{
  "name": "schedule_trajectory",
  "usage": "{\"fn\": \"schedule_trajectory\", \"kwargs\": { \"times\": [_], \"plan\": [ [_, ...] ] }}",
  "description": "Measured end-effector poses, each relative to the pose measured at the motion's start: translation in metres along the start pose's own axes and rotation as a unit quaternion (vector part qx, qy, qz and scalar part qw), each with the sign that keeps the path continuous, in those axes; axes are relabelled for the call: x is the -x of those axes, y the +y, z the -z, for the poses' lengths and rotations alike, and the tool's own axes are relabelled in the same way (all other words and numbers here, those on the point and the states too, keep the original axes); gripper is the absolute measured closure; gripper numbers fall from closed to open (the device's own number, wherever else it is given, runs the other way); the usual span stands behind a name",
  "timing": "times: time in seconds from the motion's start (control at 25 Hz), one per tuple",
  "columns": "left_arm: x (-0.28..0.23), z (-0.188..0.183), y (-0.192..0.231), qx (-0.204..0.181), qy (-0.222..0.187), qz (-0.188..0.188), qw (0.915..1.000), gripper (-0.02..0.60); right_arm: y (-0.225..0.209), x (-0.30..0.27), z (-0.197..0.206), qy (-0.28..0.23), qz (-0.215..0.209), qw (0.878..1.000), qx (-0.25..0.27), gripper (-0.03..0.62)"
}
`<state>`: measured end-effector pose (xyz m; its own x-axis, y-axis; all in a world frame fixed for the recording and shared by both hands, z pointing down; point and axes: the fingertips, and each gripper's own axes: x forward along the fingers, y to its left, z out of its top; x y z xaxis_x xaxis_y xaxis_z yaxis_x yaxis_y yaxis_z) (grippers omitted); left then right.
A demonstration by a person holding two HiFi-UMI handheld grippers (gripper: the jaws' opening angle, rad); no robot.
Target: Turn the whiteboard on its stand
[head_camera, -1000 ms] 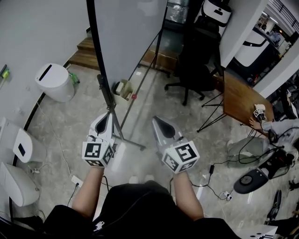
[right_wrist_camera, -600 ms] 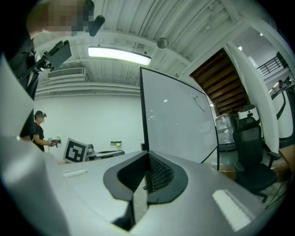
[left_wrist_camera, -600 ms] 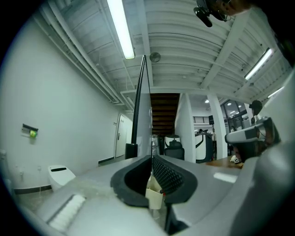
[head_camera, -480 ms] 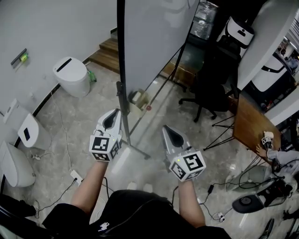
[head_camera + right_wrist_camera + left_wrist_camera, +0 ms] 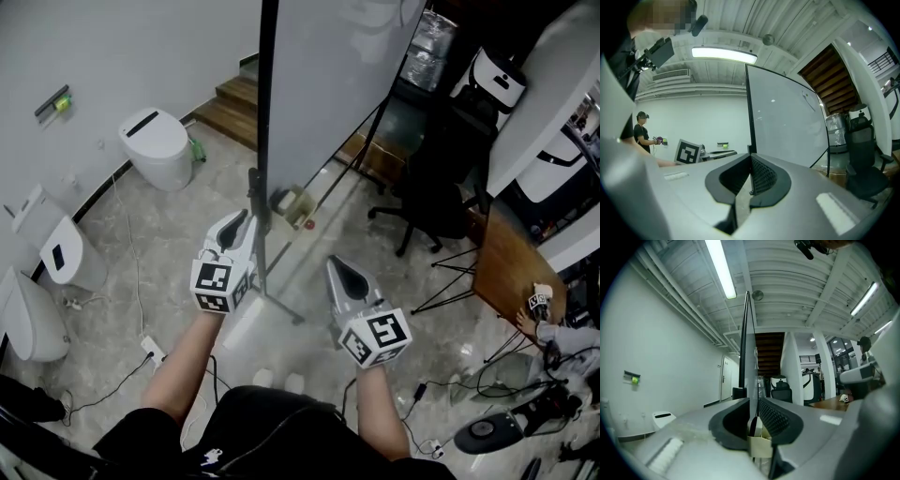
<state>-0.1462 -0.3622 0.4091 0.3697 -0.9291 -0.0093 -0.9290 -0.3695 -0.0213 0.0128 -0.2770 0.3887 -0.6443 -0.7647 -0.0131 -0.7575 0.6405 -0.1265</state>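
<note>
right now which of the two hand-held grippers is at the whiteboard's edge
The left hand-held gripper: the whiteboard's black edge lines up between its opening jaws. The right hand-held gripper hangs clear of the board, jaws together, empty.

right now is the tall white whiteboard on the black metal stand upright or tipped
Upright: the whiteboard stands vertical on its stand.

A pale marbled floor (image 5: 169,244) is seen. White toilets (image 5: 155,145) are stood on it at the far left, and a power strip (image 5: 150,351) is laid near left. The whiteboard stand (image 5: 283,310) is set centrally, and an office chair (image 5: 431,202) is placed far right.
</note>
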Motion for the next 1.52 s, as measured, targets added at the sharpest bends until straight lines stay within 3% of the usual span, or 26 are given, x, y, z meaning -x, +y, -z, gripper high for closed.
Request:
{"fn": "schedule_trajectory", "kwargs": {
  "times": [0.44, 0.84, 1.36, 1.52],
  "plan": [
    [-0.036, 0.003, 0.019, -0.016, 0.012, -0.010, 0.9998, 0.441, -0.003, -0.009, 0.005, 0.001, 0.000, 1.000, -0.012, 0.585],
    [-0.076, 0.021, 0.035, -0.028, 0.036, -0.017, 0.9988, 0.305, -0.011, -0.024, 0.008, 0.011, -0.010, 1.000, -0.012, 0.586],
    [-0.111, 0.022, 0.041, -0.018, 0.037, -0.010, 0.9991, 0.288, -0.031, -0.022, 0.008, 0.014, 0.013, 1.000, -0.014, 0.585],
    [-0.115, 0.026, 0.047, -0.017, 0.038, -0.017, 0.9990, 0.361, -0.034, -0.019, 0.008, 0.014, 0.020, 1.000, -0.014, 0.586]
  ]
}}
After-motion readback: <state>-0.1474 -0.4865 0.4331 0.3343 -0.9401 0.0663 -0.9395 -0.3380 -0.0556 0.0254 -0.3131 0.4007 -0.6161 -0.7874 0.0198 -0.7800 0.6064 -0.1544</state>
